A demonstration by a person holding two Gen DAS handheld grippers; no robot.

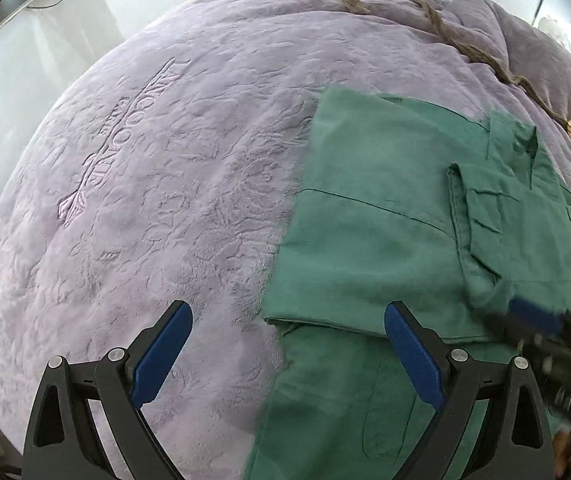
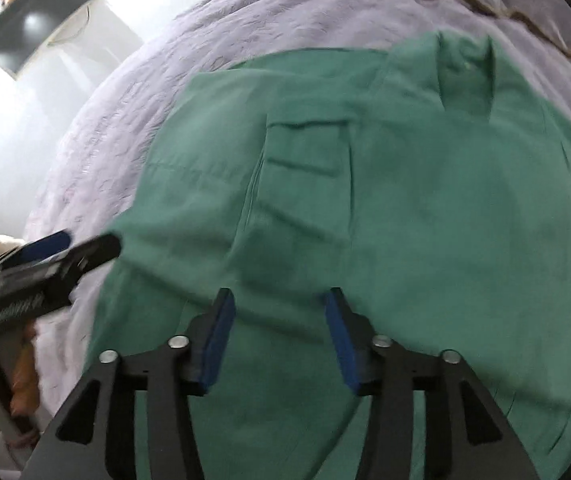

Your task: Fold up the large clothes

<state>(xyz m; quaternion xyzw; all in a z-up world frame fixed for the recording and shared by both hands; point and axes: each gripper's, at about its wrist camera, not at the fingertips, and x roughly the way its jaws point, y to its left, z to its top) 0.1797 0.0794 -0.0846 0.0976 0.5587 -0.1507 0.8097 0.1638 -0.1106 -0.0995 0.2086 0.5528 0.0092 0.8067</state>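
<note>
Below both cameras, a green shirt (image 2: 385, 208) lies on a lilac bedspread (image 1: 145, 200) that covers the bed. In the right wrist view the shirt fills the middle and right of the frame, its collar (image 2: 465, 76) at the upper right and its body running down toward the lower edge, so its long axis goes roughly top to bottom there. A chest pocket (image 2: 305, 148) sits just left of the collar, and a fold of cloth lies diagonally across the front. In the left wrist view the shirt takes up the right half of the frame, with a folded panel lying over the lower layer; its straight left edge runs from upper middle to lower middle.

The left gripper (image 1: 289, 356) hangs above the shirt's left edge, jaws spread wide, one finger over the bedspread and the other over green cloth, nothing between them. The right gripper (image 2: 279, 336) hovers over the shirt's lower middle with its jaws partly apart and holding nothing. It is blurred at the lower right of the left view. A dark screen (image 2: 41, 28) hangs on the wall at upper left.
</note>
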